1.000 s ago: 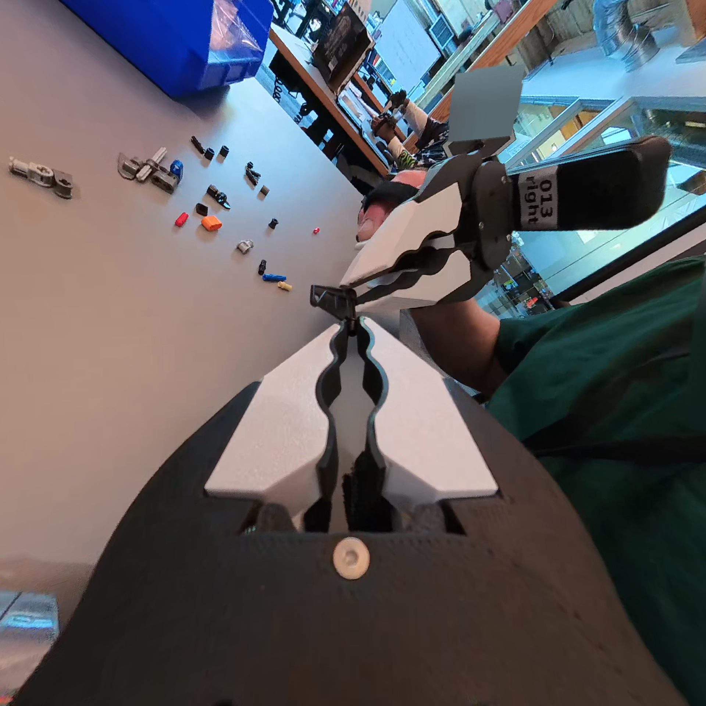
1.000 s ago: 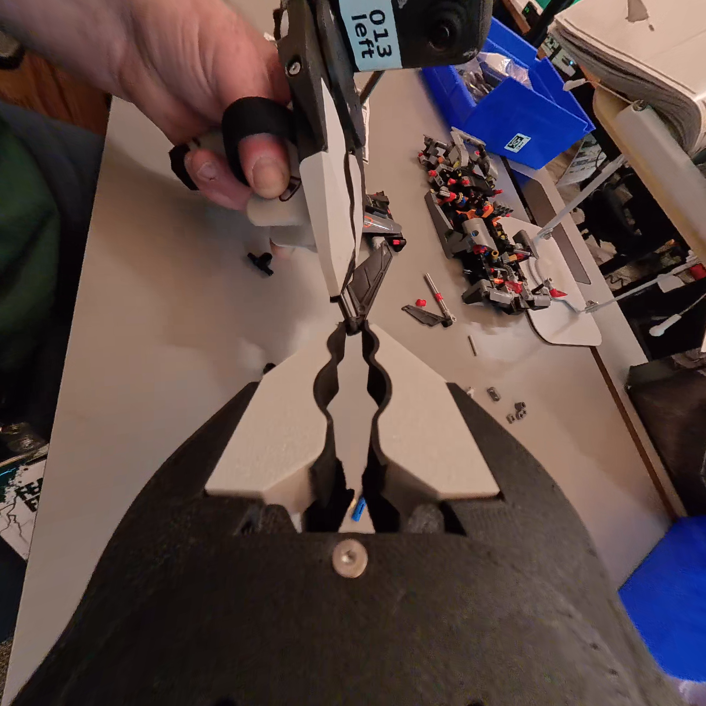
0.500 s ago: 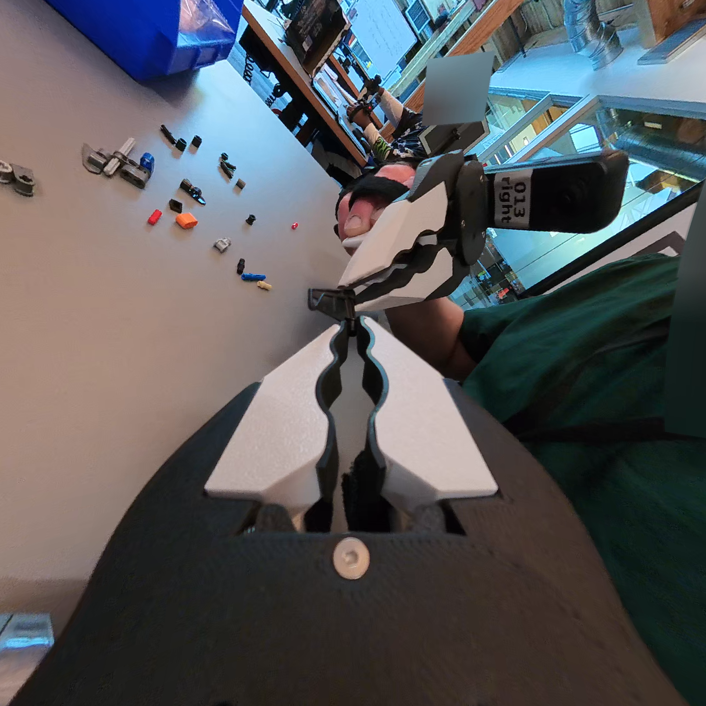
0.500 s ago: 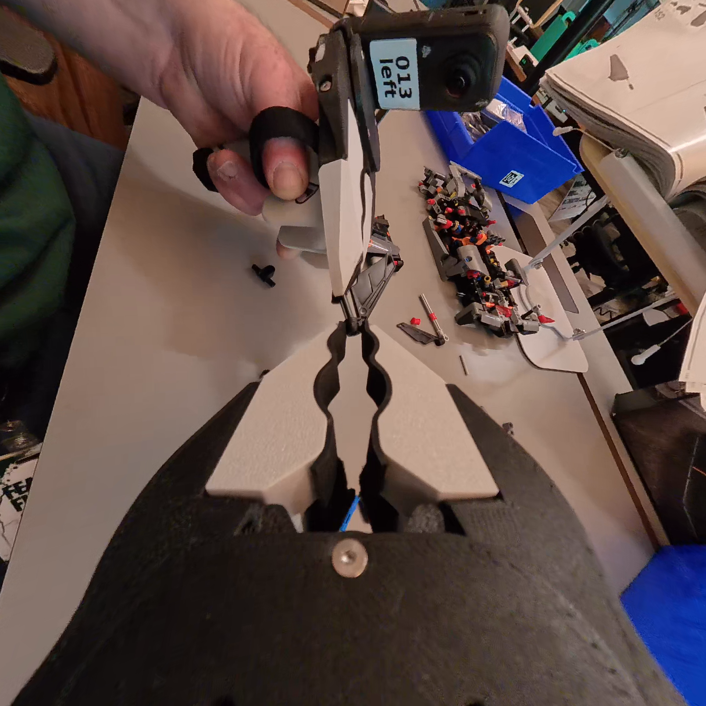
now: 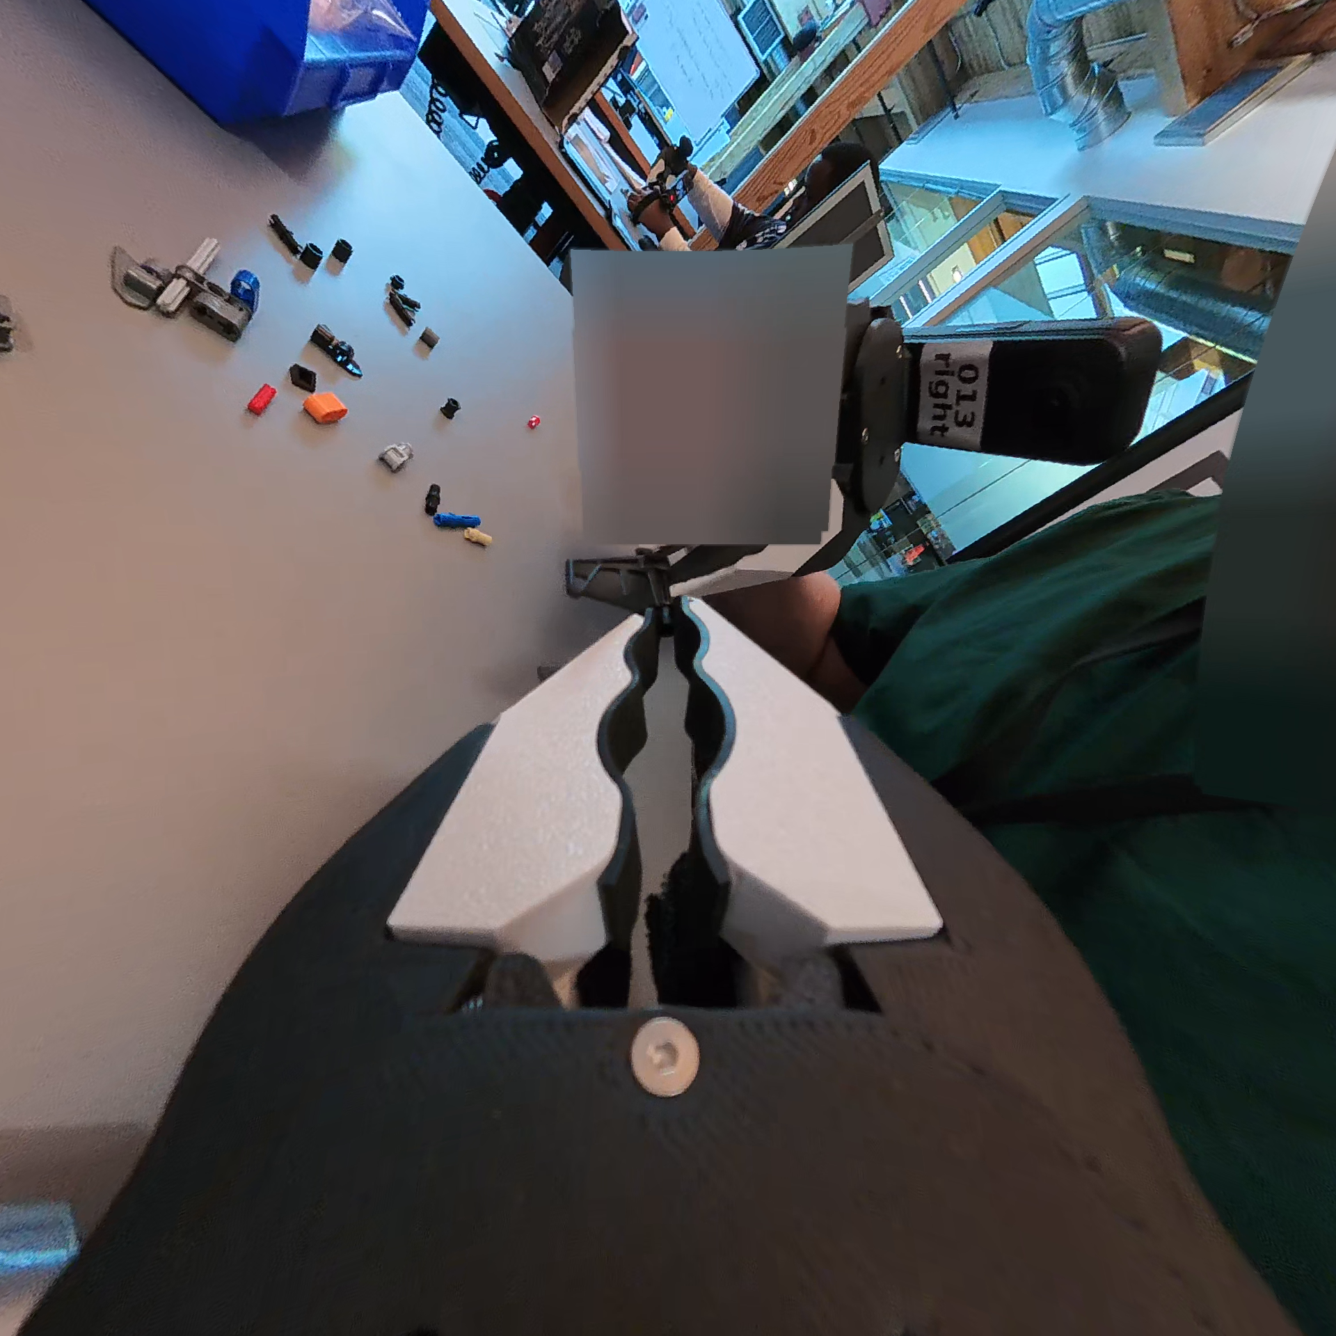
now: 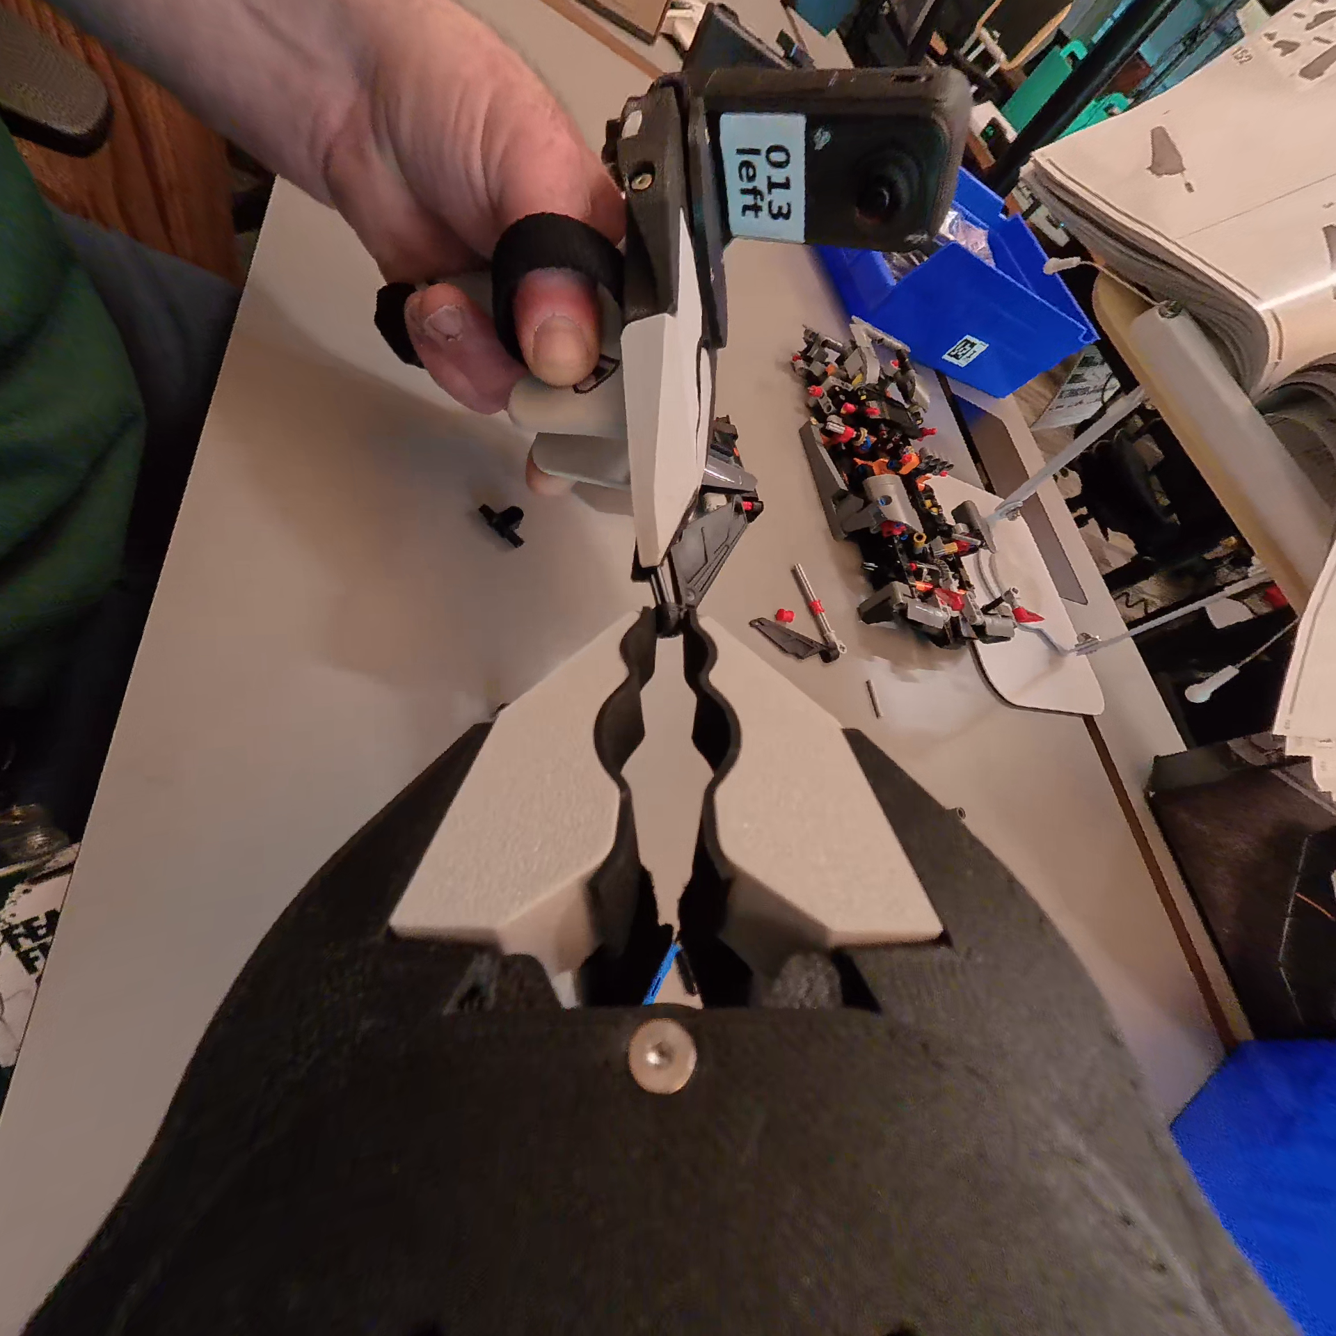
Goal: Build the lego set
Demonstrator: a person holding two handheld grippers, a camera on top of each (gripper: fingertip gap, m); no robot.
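Both claws are remaining pinched together over the grey table (image 6: 303,651): the left gripper (image 5: 664,623) is clamping a dark angular lego panel (image 6: 707,553). The right gripper (image 6: 669,623) is gripping what looks like a small black pin (image 6: 666,618) at the panel's tip. The pair has lifted slightly; mating appears unfinished.

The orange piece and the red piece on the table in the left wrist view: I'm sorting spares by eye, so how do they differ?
The orange piece looks larger and broader, a rounded block; the red piece looks smaller and slimmer. The orange piece lies nearer the left gripper, the red piece a little farther out to the side. Both lie loose on the table, apart from each other, and neither gripper touches them.
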